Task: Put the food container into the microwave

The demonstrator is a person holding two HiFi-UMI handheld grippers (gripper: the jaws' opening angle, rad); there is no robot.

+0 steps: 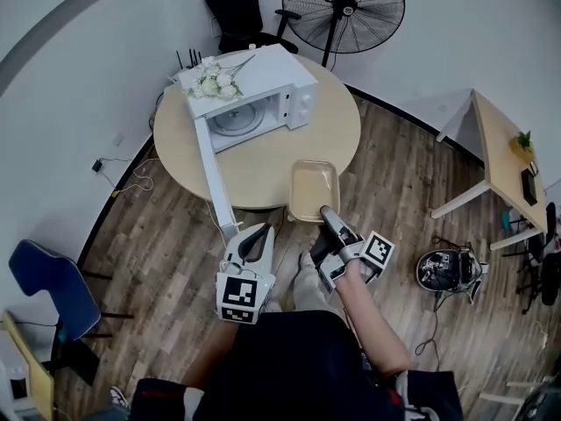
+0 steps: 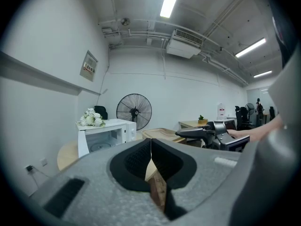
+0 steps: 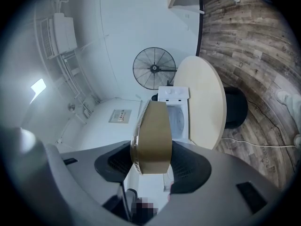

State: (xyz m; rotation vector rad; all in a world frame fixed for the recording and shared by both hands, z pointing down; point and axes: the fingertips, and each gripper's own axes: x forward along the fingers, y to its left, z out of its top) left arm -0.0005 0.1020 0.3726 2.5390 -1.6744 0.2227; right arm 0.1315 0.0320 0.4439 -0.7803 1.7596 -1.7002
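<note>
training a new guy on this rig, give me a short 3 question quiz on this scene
1. True or false: the microwave's door is shut.
2. Which gripper holds the food container? A) left gripper B) right gripper C) neither
3. Fill in: on top of the microwave lie white ____.

Key:
1. False; the door stands open.
2. B; the left gripper's jaws are together on nothing.
3. flowers
</note>
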